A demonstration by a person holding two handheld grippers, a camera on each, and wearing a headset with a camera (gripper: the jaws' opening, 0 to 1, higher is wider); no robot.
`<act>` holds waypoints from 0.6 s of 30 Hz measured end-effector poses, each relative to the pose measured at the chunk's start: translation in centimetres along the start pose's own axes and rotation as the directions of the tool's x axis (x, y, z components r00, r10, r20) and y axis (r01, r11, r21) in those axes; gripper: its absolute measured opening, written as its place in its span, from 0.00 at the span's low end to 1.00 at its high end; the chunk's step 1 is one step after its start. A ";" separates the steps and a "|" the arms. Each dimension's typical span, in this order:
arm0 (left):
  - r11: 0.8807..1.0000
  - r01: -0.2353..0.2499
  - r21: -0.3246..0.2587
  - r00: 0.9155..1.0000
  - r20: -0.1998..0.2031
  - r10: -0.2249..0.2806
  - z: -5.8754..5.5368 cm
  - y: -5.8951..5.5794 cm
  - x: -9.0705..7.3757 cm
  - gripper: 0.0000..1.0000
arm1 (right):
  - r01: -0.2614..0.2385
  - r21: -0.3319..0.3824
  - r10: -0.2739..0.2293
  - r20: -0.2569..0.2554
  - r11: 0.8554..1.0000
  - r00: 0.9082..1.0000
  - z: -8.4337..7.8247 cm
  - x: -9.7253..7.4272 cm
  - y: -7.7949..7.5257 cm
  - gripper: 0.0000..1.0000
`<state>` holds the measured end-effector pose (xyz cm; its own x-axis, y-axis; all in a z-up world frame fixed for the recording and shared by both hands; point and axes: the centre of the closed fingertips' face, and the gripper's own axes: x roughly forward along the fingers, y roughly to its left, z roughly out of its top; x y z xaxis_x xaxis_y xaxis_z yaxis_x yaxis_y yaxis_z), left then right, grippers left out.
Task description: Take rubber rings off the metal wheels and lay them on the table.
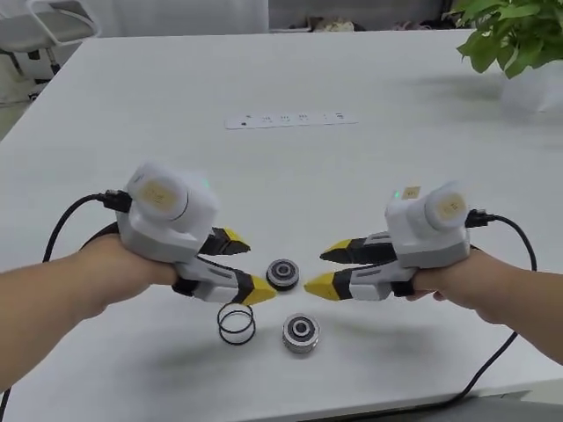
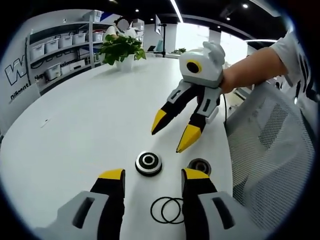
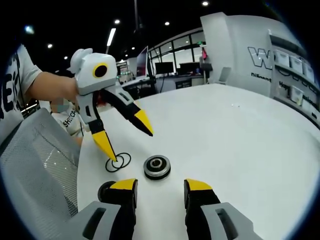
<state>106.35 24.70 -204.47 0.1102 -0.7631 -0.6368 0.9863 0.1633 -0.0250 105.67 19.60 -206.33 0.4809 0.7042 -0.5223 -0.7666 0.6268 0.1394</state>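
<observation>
I hold my left gripper (image 1: 251, 264) and right gripper (image 1: 321, 268) low over the table (image 1: 369, 176), tips facing each other. Both have their jaws spread and grip nothing. The far wheel (image 1: 282, 273) sits between the tips. The near wheel (image 1: 301, 333) and two loose rings (image 1: 237, 323) lie closer to me, the rings just beside my left tip.

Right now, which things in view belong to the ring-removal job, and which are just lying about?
Job: far wheel, near wheel, loose rings, left gripper, right gripper, both open.
Lying about: white strip, potted plant.
</observation>
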 end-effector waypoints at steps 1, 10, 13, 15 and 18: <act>1.000 0.001 0.001 1.000 0.000 -0.001 0.0 0.0 0.1 0.40 | 0.000 0.001 0.000 -0.001 1.000 1.000 0.0 0.0 0.0 0.35; 1.000 0.008 -0.011 1.000 0.002 -0.008 0.0 0.3 1.2 0.31 | -0.003 0.004 0.003 -0.003 1.000 1.000 -0.2 0.1 0.1 0.35; 1.000 0.011 -0.010 1.000 -0.002 -0.011 0.0 0.3 1.5 0.27 | -0.004 0.004 0.004 -0.004 1.000 1.000 -0.3 0.1 0.2 0.35; 1.000 0.011 -0.011 1.000 -0.005 -0.011 -0.2 0.4 1.7 0.26 | -0.005 0.004 0.005 -0.005 1.000 1.000 -0.3 0.1 0.2 0.35; 1.000 0.009 -0.014 1.000 -0.009 -0.009 -0.1 0.5 1.9 0.25 | -0.006 0.005 0.006 -0.007 1.000 1.000 -0.4 0.1 0.2 0.35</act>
<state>107.03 23.41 -205.80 0.1003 -0.7591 -0.6433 0.9854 0.1653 -0.0414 105.43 19.68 -206.70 0.4734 0.7055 -0.5274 -0.7674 0.6243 0.1463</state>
